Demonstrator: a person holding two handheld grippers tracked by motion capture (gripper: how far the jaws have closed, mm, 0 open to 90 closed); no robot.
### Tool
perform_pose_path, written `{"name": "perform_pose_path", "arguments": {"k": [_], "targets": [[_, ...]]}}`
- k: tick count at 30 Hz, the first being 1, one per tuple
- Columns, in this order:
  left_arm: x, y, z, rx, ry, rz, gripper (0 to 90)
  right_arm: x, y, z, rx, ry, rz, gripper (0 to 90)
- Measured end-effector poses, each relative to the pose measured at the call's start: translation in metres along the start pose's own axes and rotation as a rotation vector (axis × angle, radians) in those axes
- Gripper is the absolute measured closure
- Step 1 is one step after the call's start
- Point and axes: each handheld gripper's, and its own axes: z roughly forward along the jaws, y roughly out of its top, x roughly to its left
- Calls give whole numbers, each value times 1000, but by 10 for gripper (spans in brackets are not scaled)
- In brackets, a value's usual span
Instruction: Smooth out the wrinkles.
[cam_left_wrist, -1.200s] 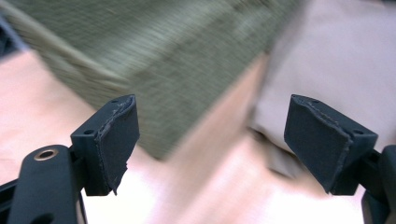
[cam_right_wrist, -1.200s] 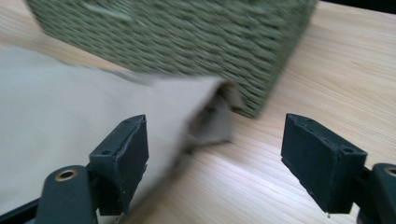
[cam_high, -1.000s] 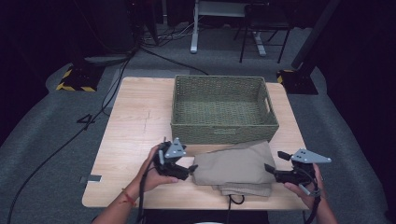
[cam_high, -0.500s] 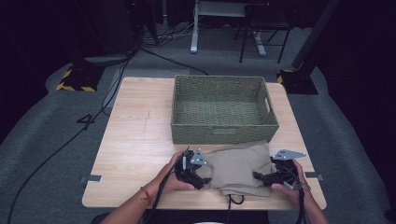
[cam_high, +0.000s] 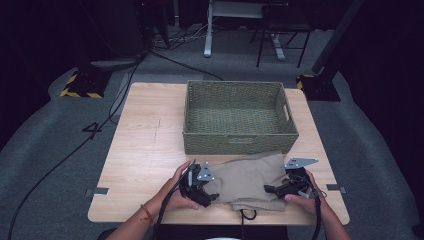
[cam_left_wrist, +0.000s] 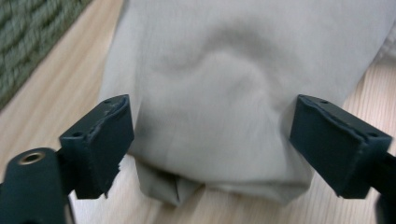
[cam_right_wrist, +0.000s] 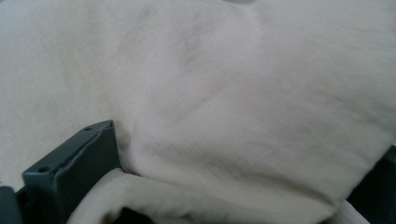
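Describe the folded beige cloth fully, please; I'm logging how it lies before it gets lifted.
The folded beige cloth is a soft, matte fabric lying flat in several layers on the light wooden table, just in front of the green woven basket. Its surface shows gentle wrinkles and a rounded fold at the left end. A dark cord loop sticks out at its near edge. The left hand-held gripper straddles one end with jaws open; the right hand-held gripper sits at the other end, with cloth between its jaws.

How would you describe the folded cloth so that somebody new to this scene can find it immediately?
Start at the wooden table and find the green woven basket at its far side. Directly in front of the basket, at the near edge, the folded cloth lies flat between the two grippers. It is plain beige and soft, unlike the stiff basket.
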Motion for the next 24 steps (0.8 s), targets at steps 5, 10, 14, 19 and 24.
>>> {"name": "perform_pose_path", "arguments": {"k": [5,10,14,19,24], "targets": [[12,-11,-28,-100,39,-99,152,2,4,3,12,20,-22,53],[4,-15,-2,0,-14,-74,153,5,8,6,17,39,-35,81],[0,-14,5,16,-57,-69,112,7,10,8,26,46,-40,109],[-15,-9,16,26,-48,6,0,15,15,15,22,71,-55,161],[-13,-1,21,46,-50,17,6,20,19,17,38,90,-62,227]]}}
